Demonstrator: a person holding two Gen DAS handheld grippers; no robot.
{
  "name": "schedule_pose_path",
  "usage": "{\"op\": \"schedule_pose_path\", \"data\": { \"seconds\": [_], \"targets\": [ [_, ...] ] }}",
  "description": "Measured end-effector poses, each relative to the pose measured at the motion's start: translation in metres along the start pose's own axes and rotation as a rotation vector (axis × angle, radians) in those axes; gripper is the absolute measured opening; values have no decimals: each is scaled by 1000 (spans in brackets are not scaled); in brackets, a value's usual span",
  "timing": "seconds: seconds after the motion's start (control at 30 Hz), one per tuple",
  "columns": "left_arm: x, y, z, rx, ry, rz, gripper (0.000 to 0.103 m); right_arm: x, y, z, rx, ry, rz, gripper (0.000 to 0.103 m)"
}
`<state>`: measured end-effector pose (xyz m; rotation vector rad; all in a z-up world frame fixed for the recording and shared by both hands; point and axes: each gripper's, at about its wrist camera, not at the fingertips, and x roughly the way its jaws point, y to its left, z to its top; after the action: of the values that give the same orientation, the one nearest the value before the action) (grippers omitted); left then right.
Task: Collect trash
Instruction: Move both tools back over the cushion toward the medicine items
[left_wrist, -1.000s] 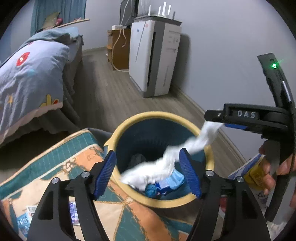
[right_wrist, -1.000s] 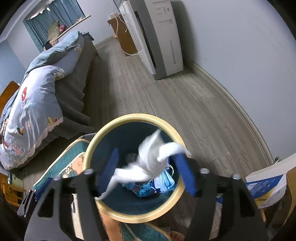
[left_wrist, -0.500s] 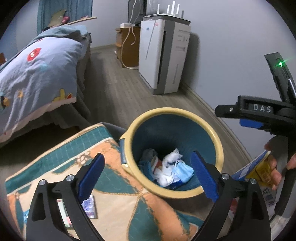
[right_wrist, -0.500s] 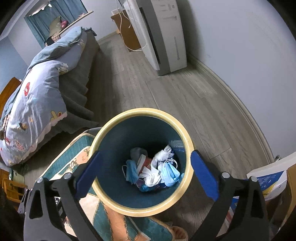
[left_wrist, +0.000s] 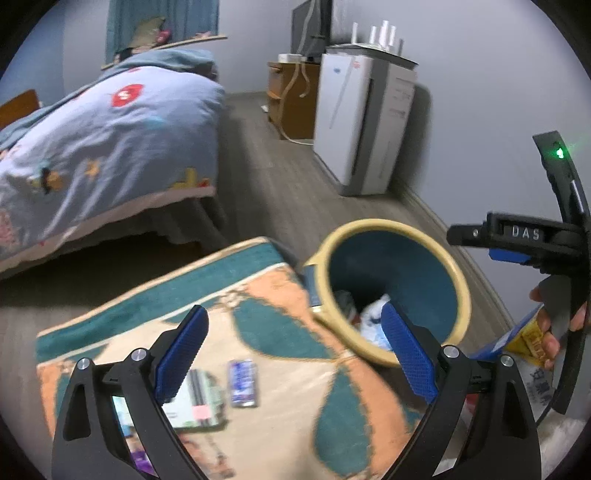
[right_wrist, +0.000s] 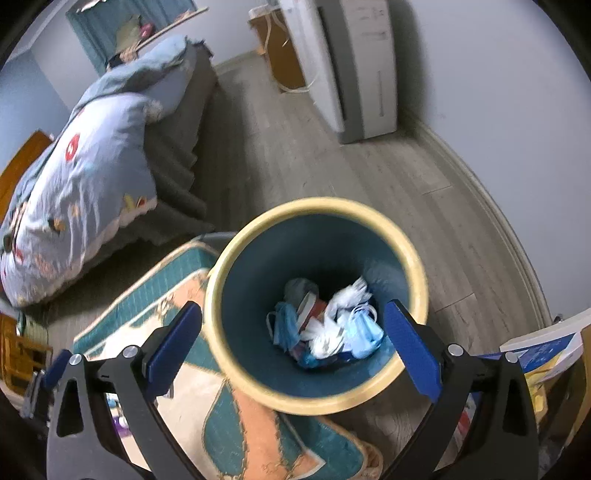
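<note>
A blue bin with a yellow rim (left_wrist: 458, 273) (right_wrist: 236, 251) stands on the floor beside a patterned rug (left_wrist: 280, 295) (right_wrist: 177, 269). White tissue (right_wrist: 332, 325) and blue face masks (right_wrist: 364, 334) lie at its bottom. My right gripper (right_wrist: 295, 343) is open and empty, above the bin. My left gripper (left_wrist: 295, 350) is open and empty, over the rug left of the bin. A small blue wrapper (left_wrist: 242, 384) and a flat packet (left_wrist: 199, 402) lie on the rug below the left gripper. The right gripper body (left_wrist: 517, 240) shows in the left wrist view.
A bed with a blue quilt (left_wrist: 103, 140) (right_wrist: 85, 177) stands at the left. A white air purifier (left_wrist: 362, 125) (right_wrist: 351, 66) stands against the grey wall, a wooden cabinet (left_wrist: 291, 99) behind it. Boxes and packaging (right_wrist: 546, 343) sit right of the bin.
The right gripper opened and dropped the white tissue into the bin. The left gripper opened wider and swung left, from over the bin to over the rug.
</note>
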<state>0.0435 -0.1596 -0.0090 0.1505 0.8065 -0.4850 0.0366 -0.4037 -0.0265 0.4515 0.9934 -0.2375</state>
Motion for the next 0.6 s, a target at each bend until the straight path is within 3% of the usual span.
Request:
{"op": "schedule_pose_path", "data": {
  "seconds": [0.6],
  "targets": [
    [-62,134,-47,-190,2,186,94,29,131,-50,-214,117,46,97]
  ]
}}
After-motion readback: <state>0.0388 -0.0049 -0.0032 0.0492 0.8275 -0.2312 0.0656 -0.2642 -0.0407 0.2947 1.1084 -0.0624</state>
